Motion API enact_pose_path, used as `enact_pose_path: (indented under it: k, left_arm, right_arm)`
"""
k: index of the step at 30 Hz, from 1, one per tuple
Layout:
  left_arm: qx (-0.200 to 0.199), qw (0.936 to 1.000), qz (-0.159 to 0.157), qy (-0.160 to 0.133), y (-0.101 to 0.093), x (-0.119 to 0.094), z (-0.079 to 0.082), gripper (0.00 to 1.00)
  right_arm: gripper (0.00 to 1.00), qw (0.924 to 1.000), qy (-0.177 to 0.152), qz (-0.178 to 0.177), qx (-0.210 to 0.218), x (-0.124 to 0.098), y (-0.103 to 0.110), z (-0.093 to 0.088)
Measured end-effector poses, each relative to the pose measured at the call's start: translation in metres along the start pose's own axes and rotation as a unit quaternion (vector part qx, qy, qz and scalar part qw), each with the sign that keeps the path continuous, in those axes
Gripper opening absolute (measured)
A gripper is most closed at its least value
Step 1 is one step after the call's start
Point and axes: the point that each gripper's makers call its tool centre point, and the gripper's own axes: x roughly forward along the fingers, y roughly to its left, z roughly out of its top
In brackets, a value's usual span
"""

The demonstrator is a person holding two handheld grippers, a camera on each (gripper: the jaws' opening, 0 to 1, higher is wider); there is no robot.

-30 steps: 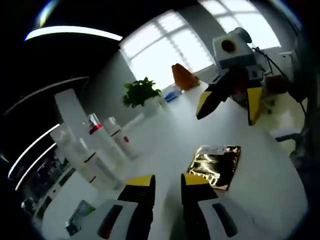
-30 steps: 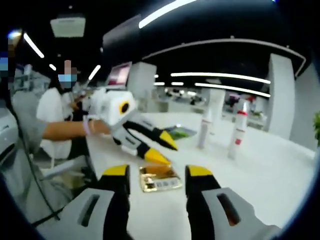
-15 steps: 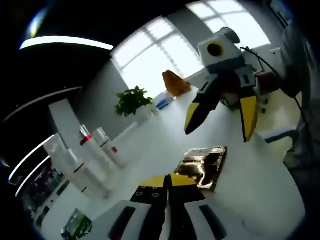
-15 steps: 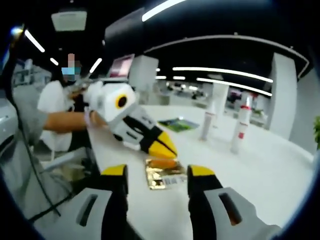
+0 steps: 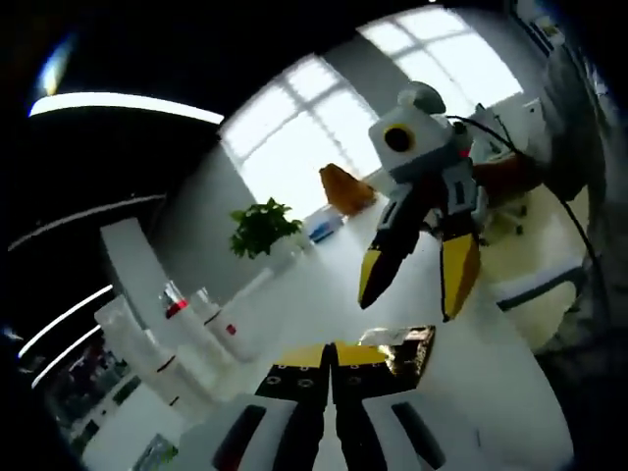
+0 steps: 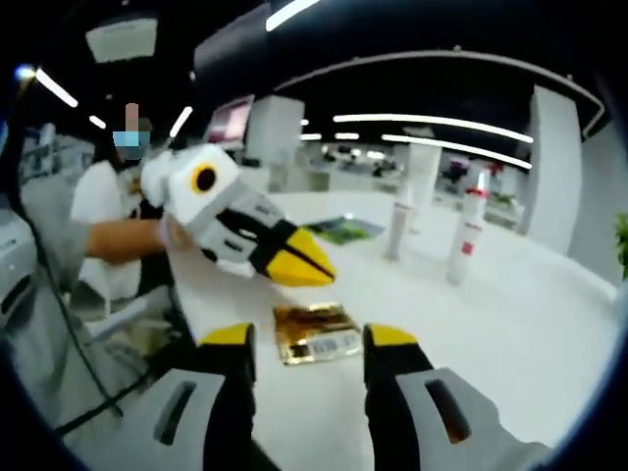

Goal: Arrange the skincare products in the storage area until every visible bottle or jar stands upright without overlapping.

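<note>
White bench spans a dim, strip-lit office. Two upright bottles stand at upper right. A gold sachet lies flat at centre. Since a second ago the left gripper has closed on nothing; the right gripper hovers open, empty.

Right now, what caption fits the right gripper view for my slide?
Open right gripper above a gold packet, shut left gripper beside it, two tubes upright behind.
</note>
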Motion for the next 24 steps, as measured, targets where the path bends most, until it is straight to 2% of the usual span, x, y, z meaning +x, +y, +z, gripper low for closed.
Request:
enact_pose_path:
  k: [2, 5, 6, 7, 9, 11, 17, 20, 21, 22, 24]
  left_arm:
    - [-0.008, 0.999, -0.019, 0.04, -0.006, 0.001, -0.014, 0.0]
    - [-0.009, 0.9965, -0.042, 0.072, -0.021, 0.003, -0.022, 0.0]
    - [-0.019, 0.9982, -0.03, 0.049, -0.018, 0.006, -0.015, 0.0]
    - [-0.011, 0.9976, -0.038, 0.057, -0.019, 0.005, -0.016, 0.0]
    - [-0.019, 0.9974, -0.04, 0.056, -0.017, 0.007, -0.017, 0.0]
    - [0.015, 0.998, -0.016, 0.059, -0.008, 0.007, -0.019, 0.0]
    - [0.024, 0.9981, -0.015, 0.055, -0.011, 0.007, -0.018, 0.0]
    - [0.027, 0.9977, -0.019, 0.058, -0.012, 0.006, -0.018, 0.0]
    - [0.045, 0.9968, -0.014, 0.064, -0.01, 0.005, -0.018, 0.0]
    - [0.052, 0.9973, 0.003, 0.052, -0.005, 0.005, -0.014, 0.0]
    - [0.04, 0.999, 0.012, 0.015, -0.005, 0.005, 0.0, 0.0]
  right_arm:
    - [0.25, 0.9998, 0.006, -0.015, 0.014, 0.001, -0.01, 0.0]
    - [0.17, 0.9988, 0.005, -0.032, 0.037, 0.001, -0.022, 0.003]
    - [0.15, 0.9985, 0.01, -0.038, 0.038, 0.001, -0.025, 0.003]
    - [0.12, 0.9982, 0.015, -0.043, 0.039, 0.001, -0.027, 0.002]
    - [0.05, 0.9967, 0.032, -0.06, 0.044, 0.001, -0.034, -0.002]
    - [0.0, 0.9955, 0.048, -0.068, 0.046, 0.002, -0.038, -0.006]
    - [0.0, 0.995, 0.056, -0.064, 0.053, -0.004, -0.037, -0.008]
    - [0.04, 0.9971, 0.05, -0.039, 0.041, -0.008, -0.027, -0.006]
    - [0.07, 0.9976, 0.045, -0.032, 0.041, -0.009, -0.023, -0.005]
    - [0.09, 0.9978, 0.044, -0.029, 0.042, -0.01, -0.021, -0.005]
    - [0.09, 0.9977, 0.046, -0.026, 0.042, -0.011, -0.018, -0.006]
